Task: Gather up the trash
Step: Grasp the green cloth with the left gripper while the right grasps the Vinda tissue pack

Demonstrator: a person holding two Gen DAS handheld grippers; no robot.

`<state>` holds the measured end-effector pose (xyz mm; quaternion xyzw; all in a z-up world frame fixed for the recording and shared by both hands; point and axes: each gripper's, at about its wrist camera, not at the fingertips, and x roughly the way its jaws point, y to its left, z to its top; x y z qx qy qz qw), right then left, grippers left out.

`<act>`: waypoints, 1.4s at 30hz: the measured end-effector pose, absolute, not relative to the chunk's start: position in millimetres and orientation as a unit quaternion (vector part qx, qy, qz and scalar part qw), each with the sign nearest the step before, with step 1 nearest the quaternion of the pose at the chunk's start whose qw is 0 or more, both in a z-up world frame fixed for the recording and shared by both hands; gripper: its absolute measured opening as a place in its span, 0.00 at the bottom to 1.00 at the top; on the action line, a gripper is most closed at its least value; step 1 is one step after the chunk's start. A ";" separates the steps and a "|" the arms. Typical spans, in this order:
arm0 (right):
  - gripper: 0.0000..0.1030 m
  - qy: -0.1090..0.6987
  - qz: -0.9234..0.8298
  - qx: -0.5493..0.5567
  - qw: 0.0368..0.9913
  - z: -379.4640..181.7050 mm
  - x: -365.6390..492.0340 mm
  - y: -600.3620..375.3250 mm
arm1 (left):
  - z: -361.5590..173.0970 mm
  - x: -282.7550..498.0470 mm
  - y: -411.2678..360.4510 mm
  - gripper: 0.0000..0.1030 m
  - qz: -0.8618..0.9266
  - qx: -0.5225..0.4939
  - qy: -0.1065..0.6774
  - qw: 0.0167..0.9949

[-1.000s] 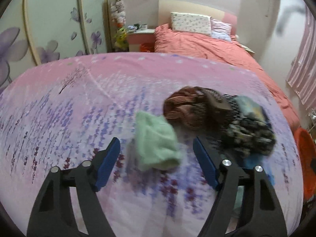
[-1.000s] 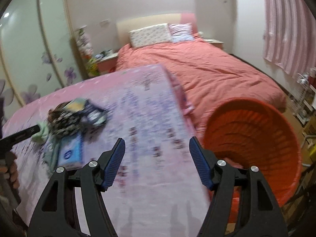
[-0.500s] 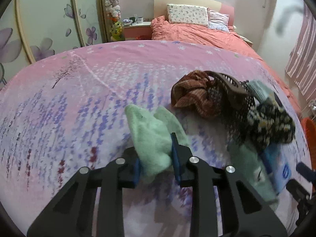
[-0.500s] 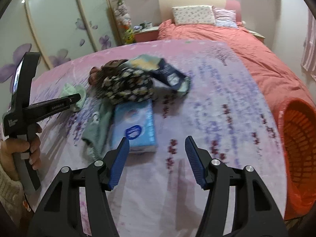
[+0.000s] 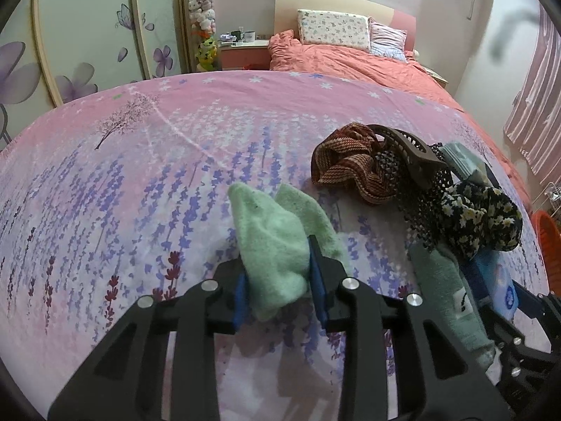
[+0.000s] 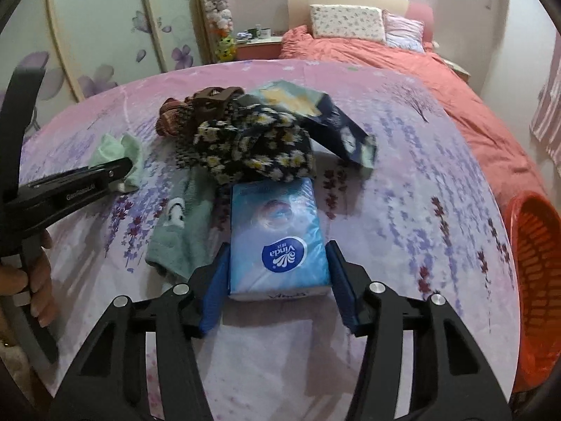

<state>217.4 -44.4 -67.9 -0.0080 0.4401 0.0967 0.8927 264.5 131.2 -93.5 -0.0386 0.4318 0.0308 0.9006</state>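
Observation:
My left gripper (image 5: pixel 278 280) is shut on a pale green cloth (image 5: pixel 277 242), which lies on the pink flowered bedspread (image 5: pixel 140 175). The cloth also shows in the right wrist view (image 6: pixel 119 151), beside the left gripper's arm. My right gripper (image 6: pixel 277 287) is open, its blue pads on either side of a blue Vinda tissue pack (image 6: pixel 277 238); whether they touch it I cannot tell. An orange basket (image 6: pixel 536 263) stands off the bed's right edge.
A heap lies beyond the tissue pack: a black daisy-print cloth (image 6: pixel 252 151), a brown striped cloth (image 5: pixel 347 165), a brown perforated strap-like piece (image 5: pixel 406 154), a dark blue box (image 6: pixel 336 129) and a teal sock (image 6: pixel 178 231). A second bed (image 5: pixel 350 59) stands behind.
The left gripper went from open around the green cloth to shut on it. The right gripper swung left from the basket and moved in around the tissue pack.

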 end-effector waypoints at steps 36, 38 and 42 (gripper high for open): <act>0.58 0.437 -0.022 0.032 0.899 -74.5 245.8 -111.5 | -97.9 263.9 155.9 0.32 0.017 -0.058 0.429 0.901; 0.58 0.437 -0.023 0.032 0.899 -74.4 245.7 -111.5 | -97.3 263.7 154.3 0.34 0.016 -0.054 0.429 0.901; 0.57 0.437 -0.023 0.034 0.899 -73.9 246.0 -112.5 | -96.3 266.1 150.6 0.32 0.014 -0.050 0.430 0.902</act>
